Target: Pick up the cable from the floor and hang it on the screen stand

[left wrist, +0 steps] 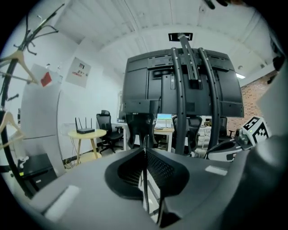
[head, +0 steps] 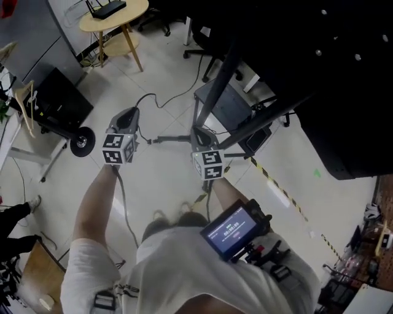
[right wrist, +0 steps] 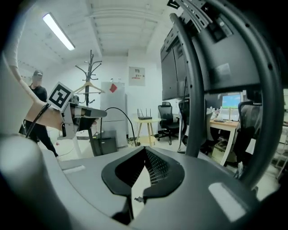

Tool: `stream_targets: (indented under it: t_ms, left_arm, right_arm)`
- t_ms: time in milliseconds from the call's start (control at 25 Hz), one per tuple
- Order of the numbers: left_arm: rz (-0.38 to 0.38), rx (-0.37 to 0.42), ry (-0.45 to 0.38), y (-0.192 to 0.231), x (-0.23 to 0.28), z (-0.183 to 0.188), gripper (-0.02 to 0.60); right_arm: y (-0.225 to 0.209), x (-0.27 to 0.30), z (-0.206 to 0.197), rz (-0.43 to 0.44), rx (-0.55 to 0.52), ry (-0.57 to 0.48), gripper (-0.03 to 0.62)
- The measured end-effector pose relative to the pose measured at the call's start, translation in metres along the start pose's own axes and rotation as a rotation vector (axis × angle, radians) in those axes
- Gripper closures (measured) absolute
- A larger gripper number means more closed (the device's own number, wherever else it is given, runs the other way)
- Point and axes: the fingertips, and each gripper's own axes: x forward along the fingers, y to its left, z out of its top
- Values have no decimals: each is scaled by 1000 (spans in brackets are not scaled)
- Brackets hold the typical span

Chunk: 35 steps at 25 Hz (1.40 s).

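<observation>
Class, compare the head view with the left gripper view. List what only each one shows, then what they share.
Head view only: the person's forearms, striped floor tape, and a lit display worn by the person. Left gripper view only: the left claw pinching the thin black cable, a wall poster, a lit desk monitor. Both: the round table with a router, and the screen stand.

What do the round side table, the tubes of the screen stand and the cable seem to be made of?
The round side table is probably light wood or veneer: pale yellow, matte top and matching legs. The screen stand tubes are likely painted metal: dark, smooth, bent, with a faint sheen. The cable is thin and black and bends in an arc, so probably a rubber or plastic sheath.
</observation>
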Motion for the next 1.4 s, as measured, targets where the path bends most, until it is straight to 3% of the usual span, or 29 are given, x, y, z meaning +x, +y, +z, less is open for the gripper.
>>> stream_targets:
  t_ms: [360,720,880,1120,1400]
  left_arm:
    - [-85,163,-171,-21,-65,198,561]
    - [-171,269,-353,-66,-166,327,561]
    - [-225,303,-388,-86,-177,348,561]
    - [-303,338,-439,-116,-190,377,561]
    - [-346,348,-515,-133,-216,420,561]
  right_arm:
    - [-6,-47,152,-34,-69,-189,579]
    - [53,-120,261,-25,-184,-389,550]
    - [63,-122,273,-1,-225,-393,495]
    - [55,-105,256,8,-259,-302,398]
    - [48,-94,229,-14,-267,-236,406]
